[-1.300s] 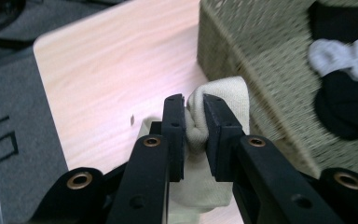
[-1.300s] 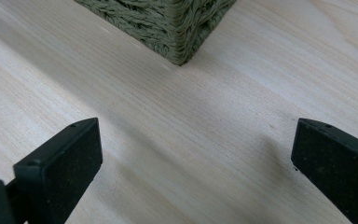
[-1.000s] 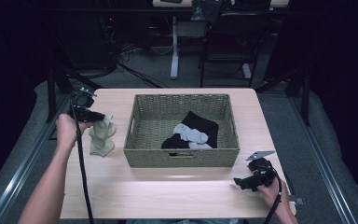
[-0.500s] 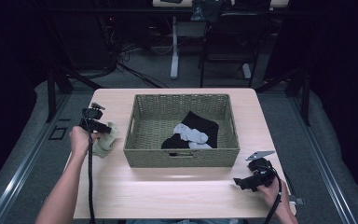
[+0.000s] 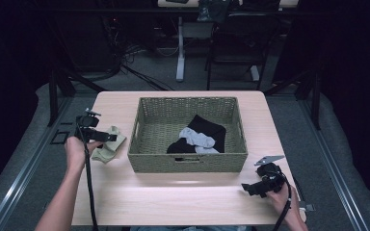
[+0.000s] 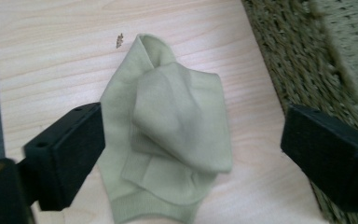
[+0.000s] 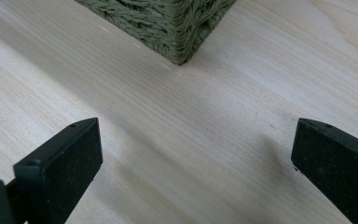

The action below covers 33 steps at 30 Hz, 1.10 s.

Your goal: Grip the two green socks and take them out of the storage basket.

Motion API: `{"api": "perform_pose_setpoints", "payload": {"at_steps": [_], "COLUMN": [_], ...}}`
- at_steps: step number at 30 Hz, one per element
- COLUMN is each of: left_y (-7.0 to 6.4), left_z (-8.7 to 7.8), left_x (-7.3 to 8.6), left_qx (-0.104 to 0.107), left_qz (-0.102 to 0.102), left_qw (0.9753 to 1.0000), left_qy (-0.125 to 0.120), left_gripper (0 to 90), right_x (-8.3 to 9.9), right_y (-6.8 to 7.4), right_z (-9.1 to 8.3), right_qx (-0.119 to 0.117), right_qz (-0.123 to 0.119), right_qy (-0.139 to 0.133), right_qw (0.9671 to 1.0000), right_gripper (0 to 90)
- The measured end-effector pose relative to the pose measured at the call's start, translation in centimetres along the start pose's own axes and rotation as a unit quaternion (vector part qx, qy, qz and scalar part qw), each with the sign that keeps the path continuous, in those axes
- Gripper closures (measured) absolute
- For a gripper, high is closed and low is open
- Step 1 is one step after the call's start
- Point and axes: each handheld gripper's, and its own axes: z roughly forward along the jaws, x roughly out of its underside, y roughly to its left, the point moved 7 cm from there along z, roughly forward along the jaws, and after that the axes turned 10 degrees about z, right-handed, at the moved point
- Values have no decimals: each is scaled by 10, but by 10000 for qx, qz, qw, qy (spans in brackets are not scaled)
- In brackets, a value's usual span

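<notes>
1. Black and grey socks (image 5: 197, 138) are already in the wicker basket (image 5: 188, 162), so that part looks done.
2. The pale green sock (image 6: 168, 140) lies crumpled on the table (image 5: 173, 197), just left of the basket.
3. My left gripper (image 6: 191, 144) hangs over it, jaws wide apart, nothing grabbed yet.
4. My right gripper (image 7: 193, 163) is spread too, idle near the basket's corner.

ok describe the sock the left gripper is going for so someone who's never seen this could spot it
Start at the woven basket in the middle of the wooden table. Just outside its left wall a pale green sock lies crumpled on the bare wood, between the open jaws of the left gripper. The other socks are black or grey and lie inside the basket; this is the one light green sock outside it.
</notes>
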Motion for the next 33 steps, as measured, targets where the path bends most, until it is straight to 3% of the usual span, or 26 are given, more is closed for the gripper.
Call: {"api": "perform_pose_setpoints", "payload": {"at_steps": [6, 11, 19, 22, 25, 33], "left_y": [-15, -24, -45, -47, -46, -40], "left_z": [-15, -21, -19, -16, -13, -9], "left_x": [20, 38, 76, 85, 90, 89], "left_qx": [113, 56, 81, 65, 66, 6], "left_qz": [63, 79, 150, 162, 46, 5], "left_qw": [9994, 9988, 9991, 9994, 9995, 9995], "left_qy": [-318, -477, -379, -302, -316, -304], "left_gripper": [1, 1, 1, 1, 1, 2], "right_x": [0, 0, 0, 0, 0, -1], "right_y": [-1, 0, 0, 1, 1, 1], "right_z": [-1, 0, 0, 0, 0, 0], "right_qx": [40, -1, 1, 5, 19, 4], "right_qz": [7, 11, 1, 0, -25, -22], "right_qy": [-11, -1, 20, 20, 13, 6], "right_qw": [10000, 10000, 10000, 10000, 10000, 10000], "right_gripper": [11, 11, 11, 11, 11, 11]}}
